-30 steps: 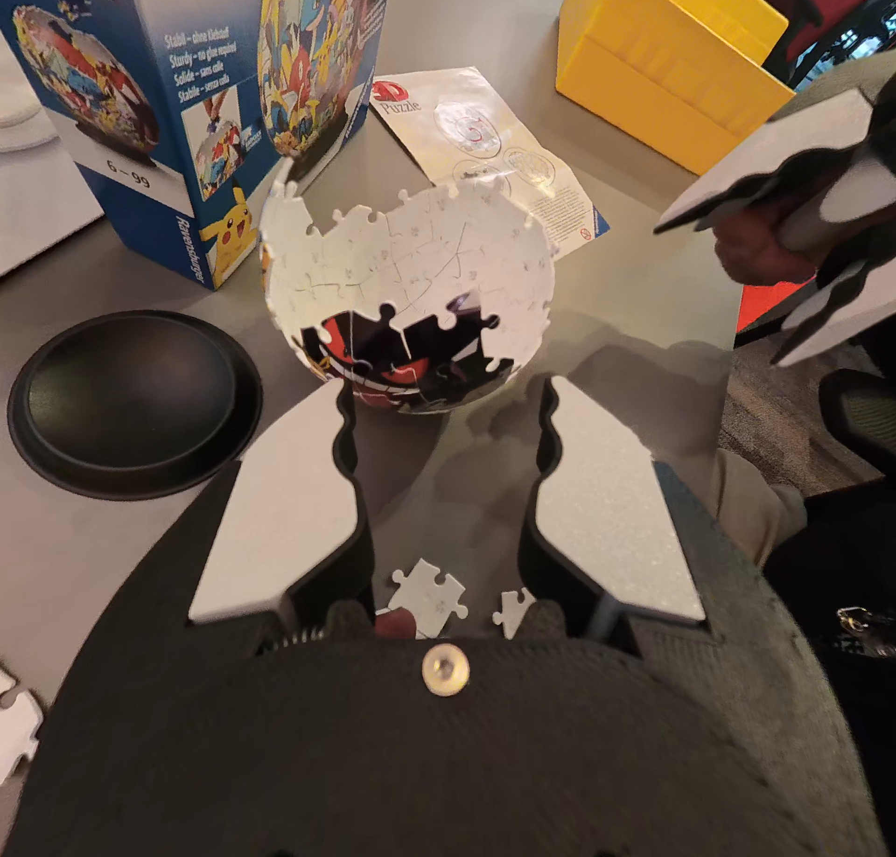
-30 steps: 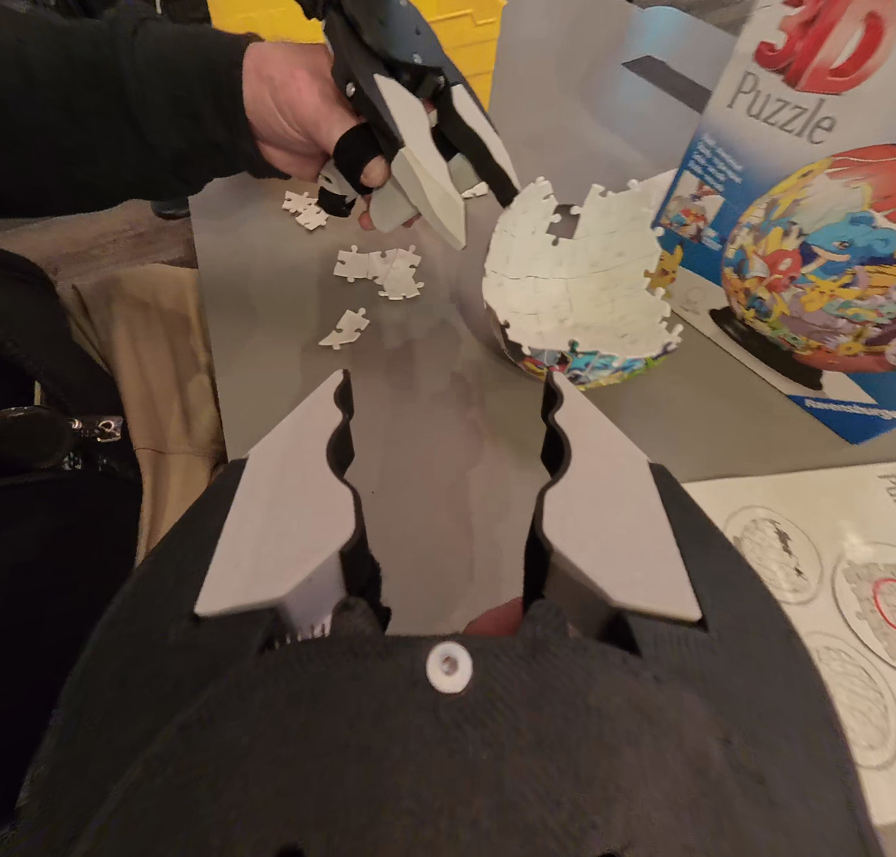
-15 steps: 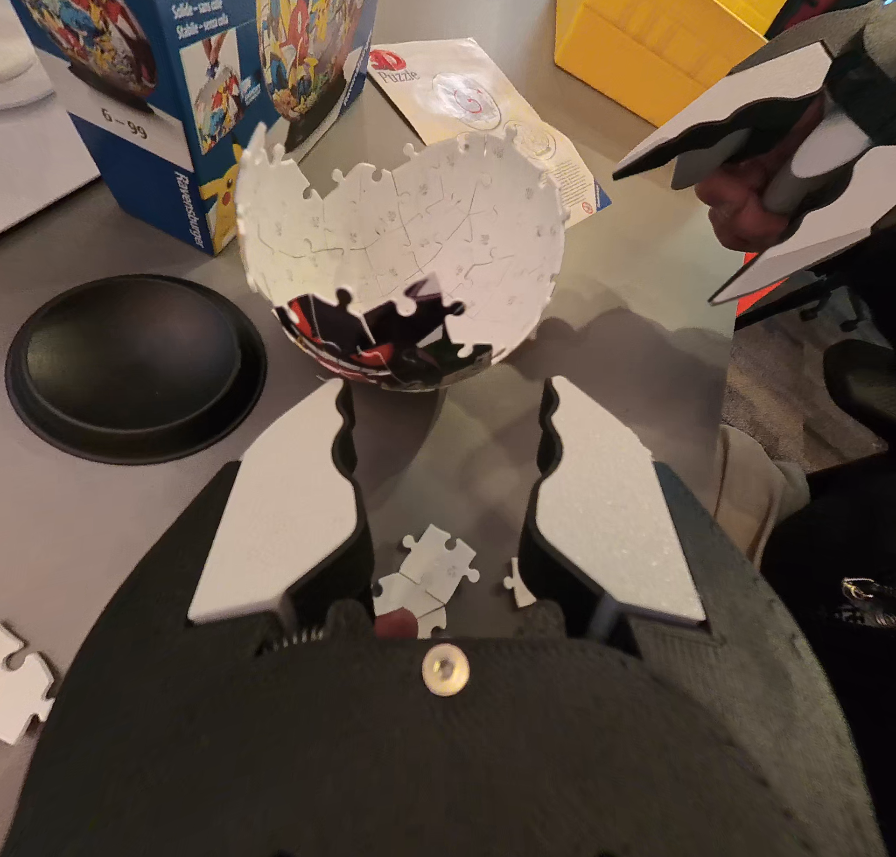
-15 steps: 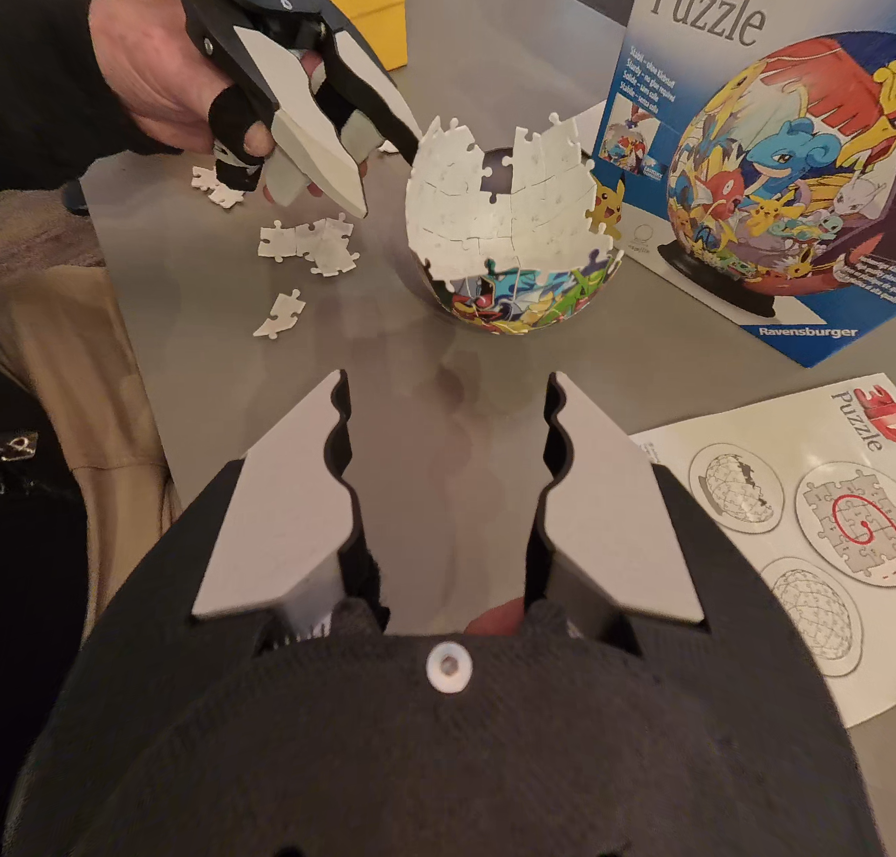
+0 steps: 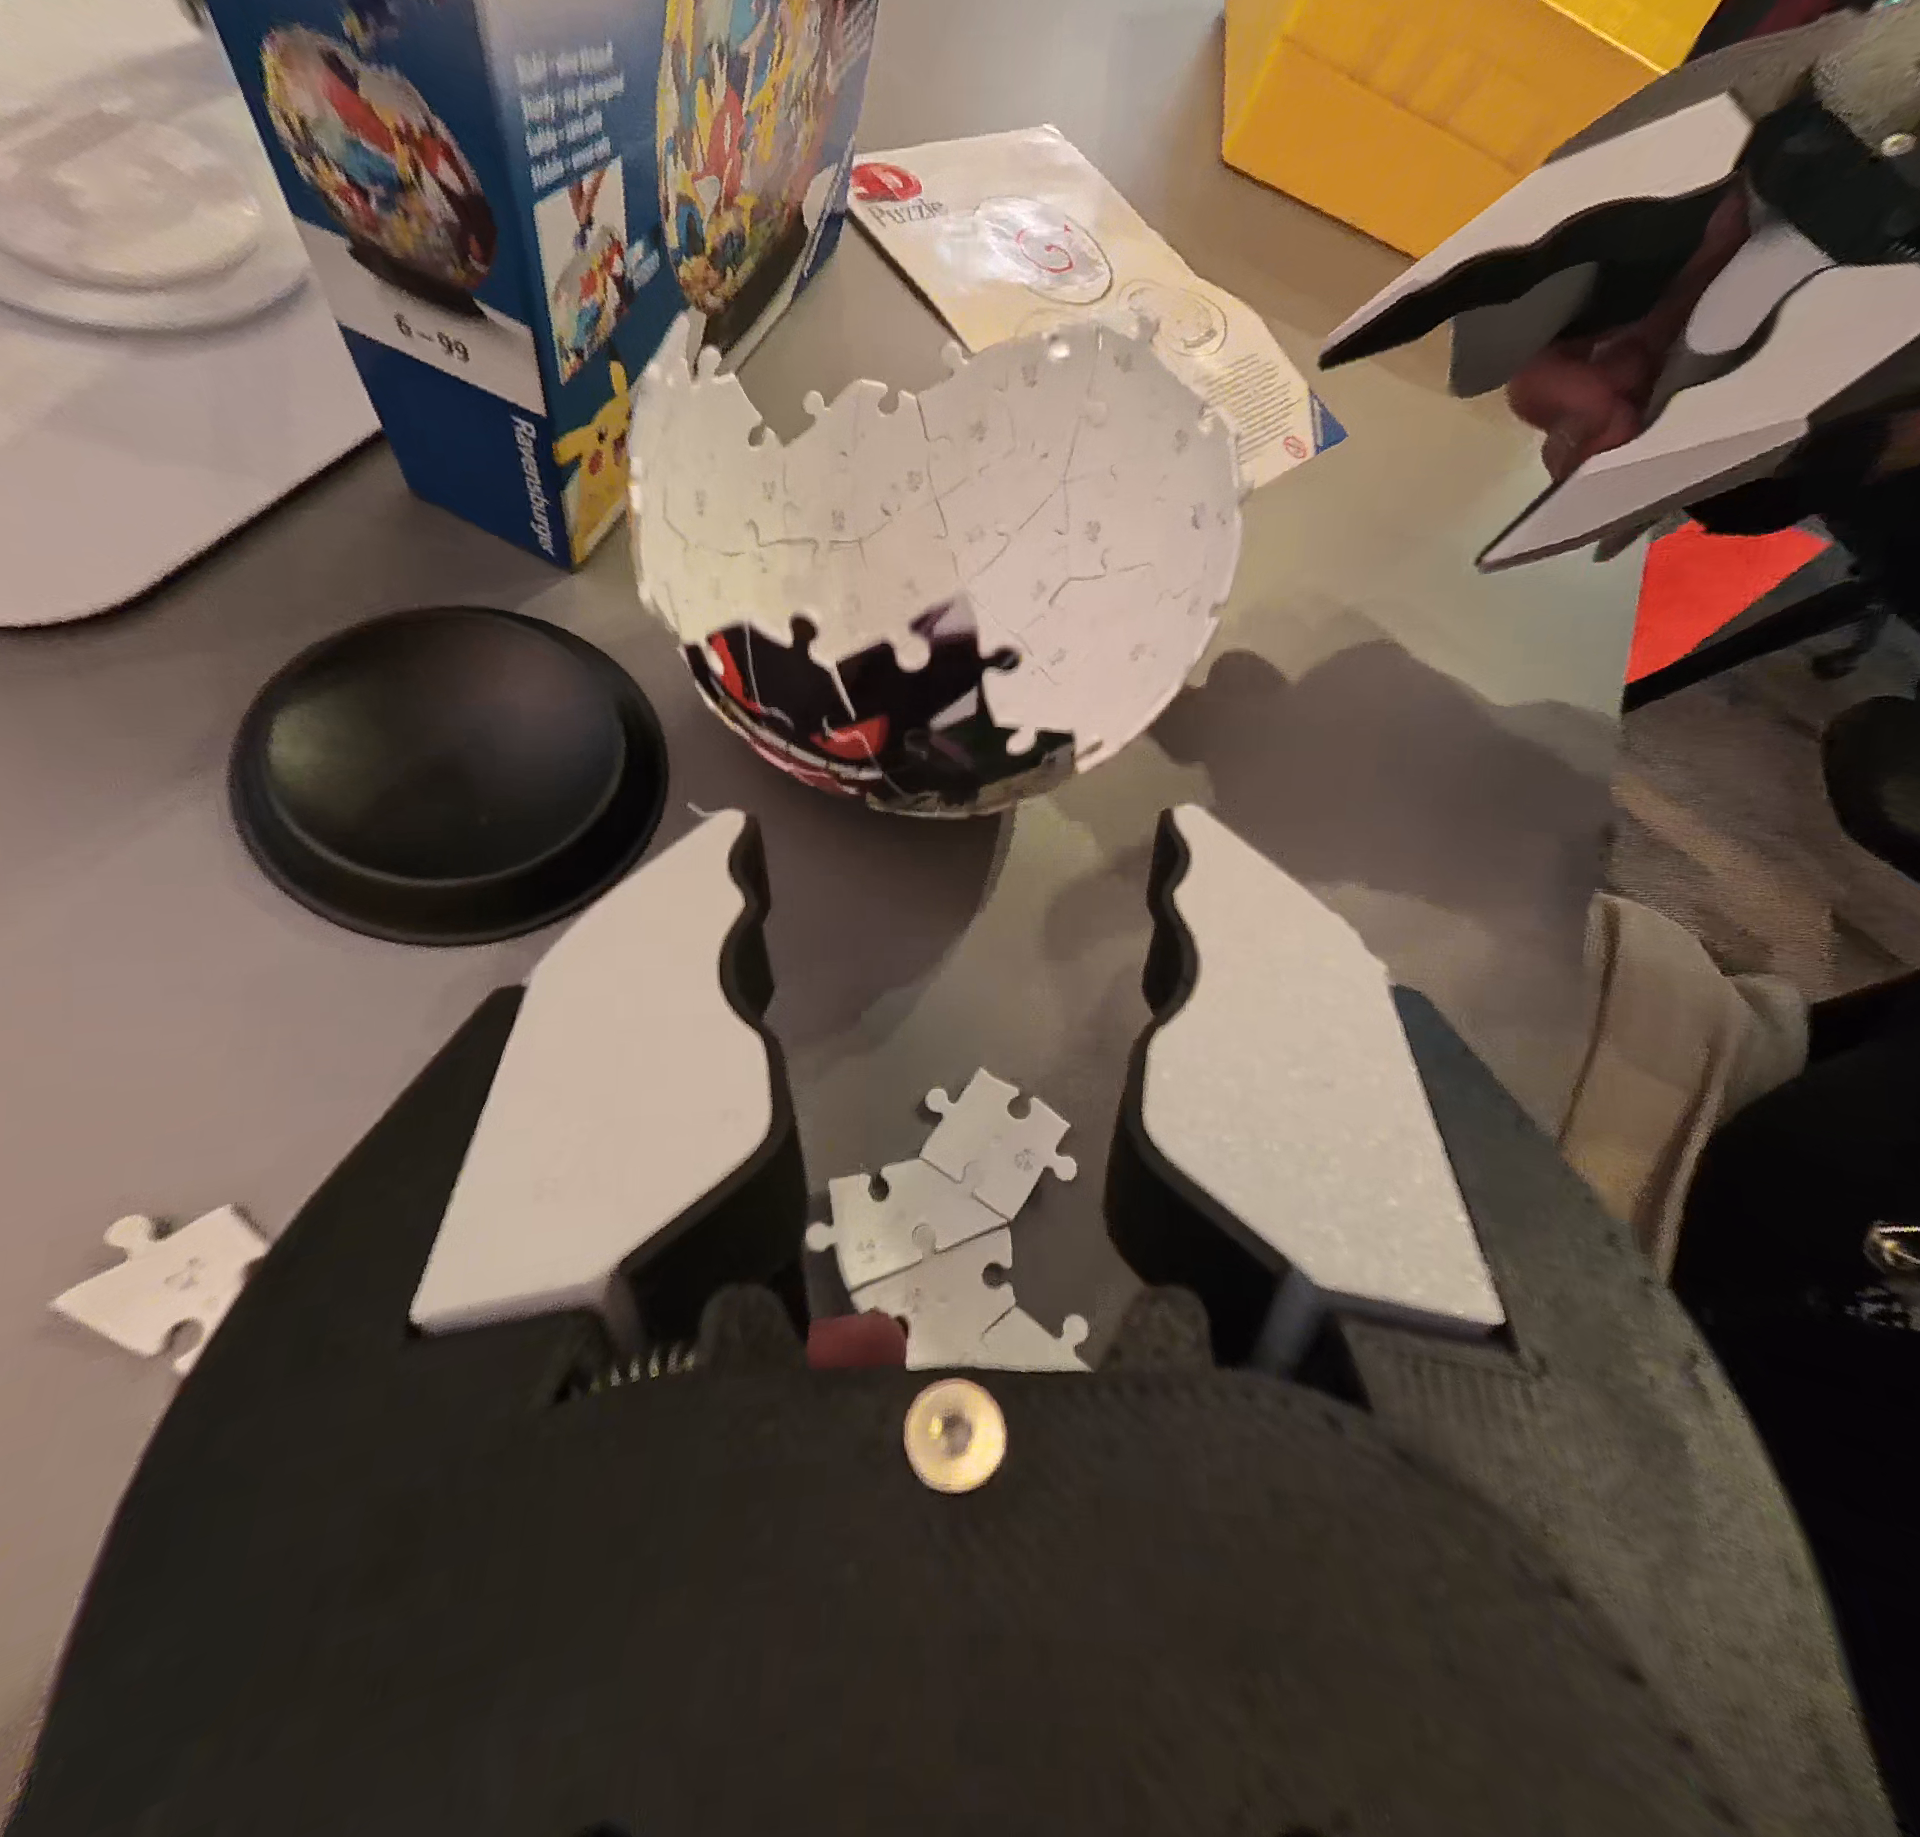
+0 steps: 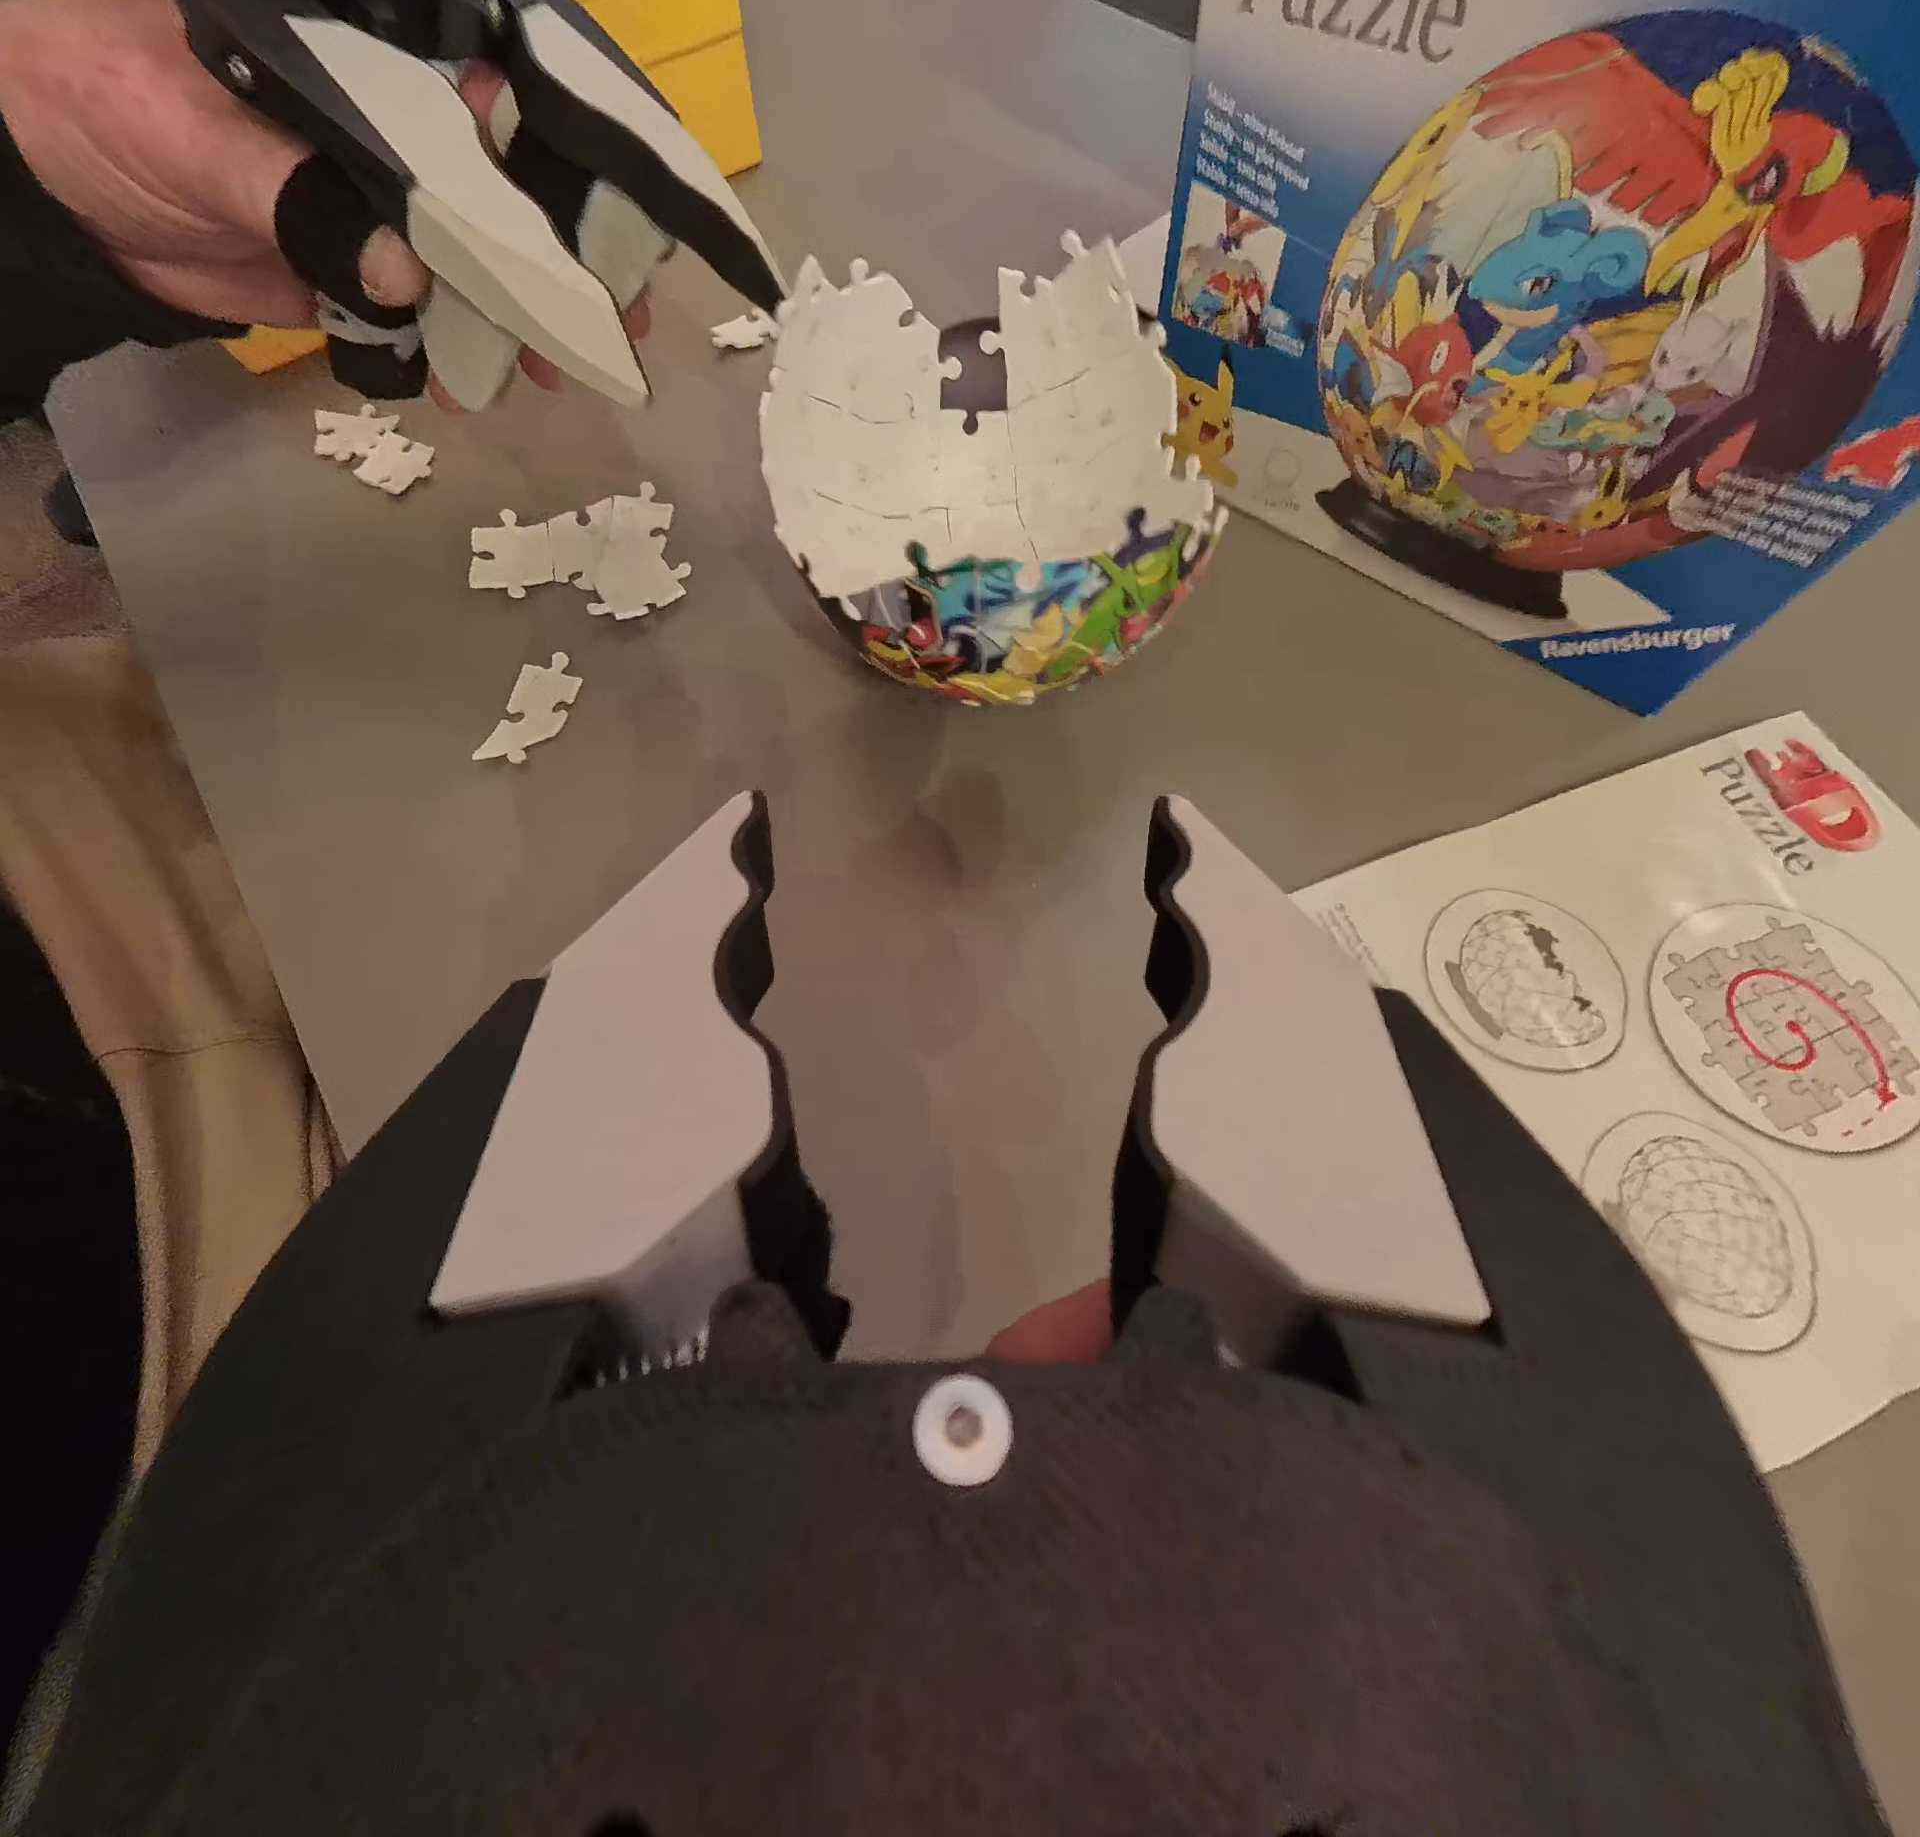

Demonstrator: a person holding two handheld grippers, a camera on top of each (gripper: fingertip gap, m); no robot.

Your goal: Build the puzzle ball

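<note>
The half-built puzzle ball [image 5: 935, 540] is an open shell, white inside and printed outside, resting on the grey table [image 5: 156, 1008]. My left gripper [image 5: 956, 831] is open and empty just in front of it. A cluster of joined white pieces [image 5: 956, 1237] lies on the table between its fingers. In the right wrist view the ball [image 6: 977, 468] sits ahead of my open, empty right gripper [image 6: 958, 805]. There the left gripper [image 6: 707, 348] hovers with one fingertip close to the ball's rim. The right gripper [image 5: 1408, 457] also shows at the right of the left wrist view.
A black round stand [image 5: 447, 769] sits left of the ball. The blue puzzle box [image 5: 540, 177] and a leaflet [image 5: 1091, 270] lie behind it, and a yellow bin [image 5: 1455, 52] at the back right. Loose white pieces [image 6: 530, 707] lie near the table edge [image 6: 208, 748].
The left gripper has drawn back from the ball, so the joined pieces now show fully between its fingers. The right gripper has moved nearer the ball. Both stay open.
</note>
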